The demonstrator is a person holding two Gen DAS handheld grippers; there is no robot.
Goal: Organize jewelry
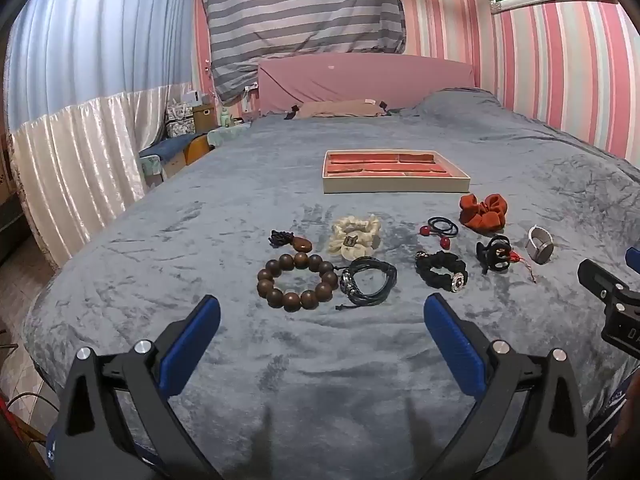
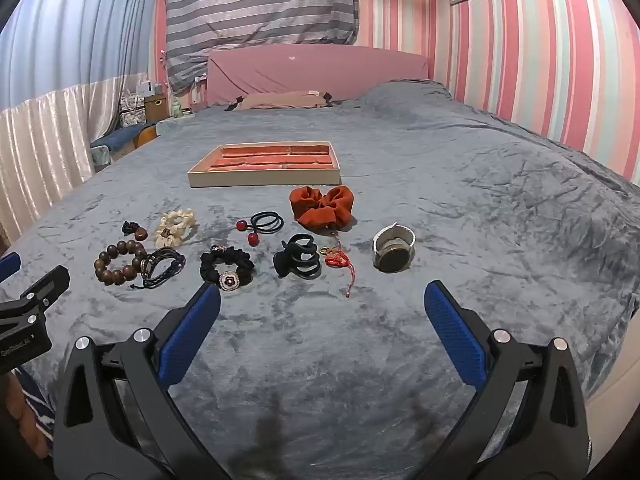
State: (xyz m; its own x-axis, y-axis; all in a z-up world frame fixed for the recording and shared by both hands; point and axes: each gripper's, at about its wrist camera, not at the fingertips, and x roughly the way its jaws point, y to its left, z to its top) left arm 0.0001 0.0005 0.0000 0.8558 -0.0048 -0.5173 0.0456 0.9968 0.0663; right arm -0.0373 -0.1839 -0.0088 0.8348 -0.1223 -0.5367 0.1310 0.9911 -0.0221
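Both claws hang over the near edge of the grey velvet bedspread (image 1: 240, 208). The left gripper (image 1: 322, 314) has its blue pads spread wide with nothing between them, and the right gripper (image 2: 322, 302) is just as wide and just as empty. Bare blanket lies under each.

The jewelry sits in two loose rows mid-bed. On the left is the brown wooden bead bracelet (image 1: 298, 282), touching the dark braided cord bracelet (image 1: 370, 282). The cream scrunchie (image 1: 354, 236) lies beyond them. The black scrunchie with a round charm (image 2: 227, 267), the black claw clip (image 2: 298, 262) and the grey-strapped watch (image 2: 394, 248) run toward the right.

Farther back sits the cream tray with red velvet compartments (image 1: 396, 189), apart from everything; its near wall hides part of the compartments.

The right view shows the red knotted cord (image 2: 340, 262) clearly; the left view squeezes it at the clip's side.
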